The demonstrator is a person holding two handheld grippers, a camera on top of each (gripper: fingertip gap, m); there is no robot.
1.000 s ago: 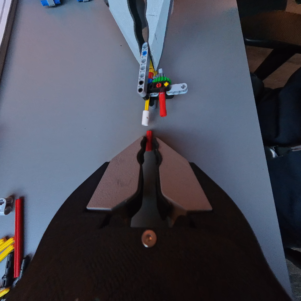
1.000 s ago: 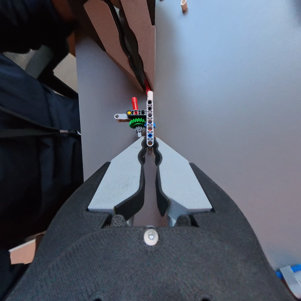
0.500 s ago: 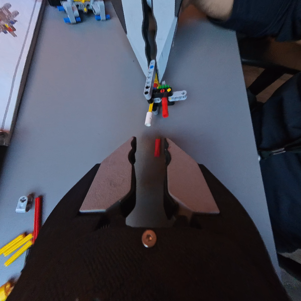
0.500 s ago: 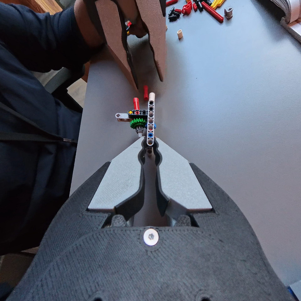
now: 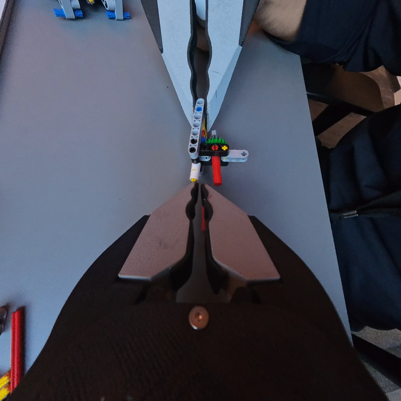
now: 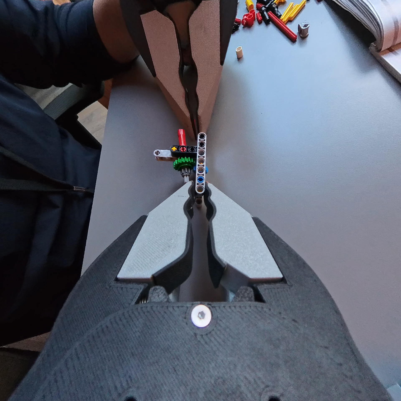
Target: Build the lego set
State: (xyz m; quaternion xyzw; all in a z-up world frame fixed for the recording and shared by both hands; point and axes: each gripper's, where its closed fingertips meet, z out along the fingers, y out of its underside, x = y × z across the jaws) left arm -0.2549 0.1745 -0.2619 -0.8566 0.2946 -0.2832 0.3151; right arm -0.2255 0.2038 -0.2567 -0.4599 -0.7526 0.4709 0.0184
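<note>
left gripper [image 5: 198, 184] has its jaws clenched on nothing, nose just beside the white bush [image 5: 194, 172] on the yellow axle; a small red axle [image 5: 203, 219] lies on the table below them. right gripper [image 6: 199, 188] is clamped on the grey holed beam [image 6: 200, 162] of the little gear assembly [image 6: 183, 159], held off the grey table [image 6: 303, 152].

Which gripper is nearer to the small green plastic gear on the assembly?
Right. The right gripper clamps the grey holed beam beside the green gear; the left gripper sits shut beyond the assembly's far end.
</note>
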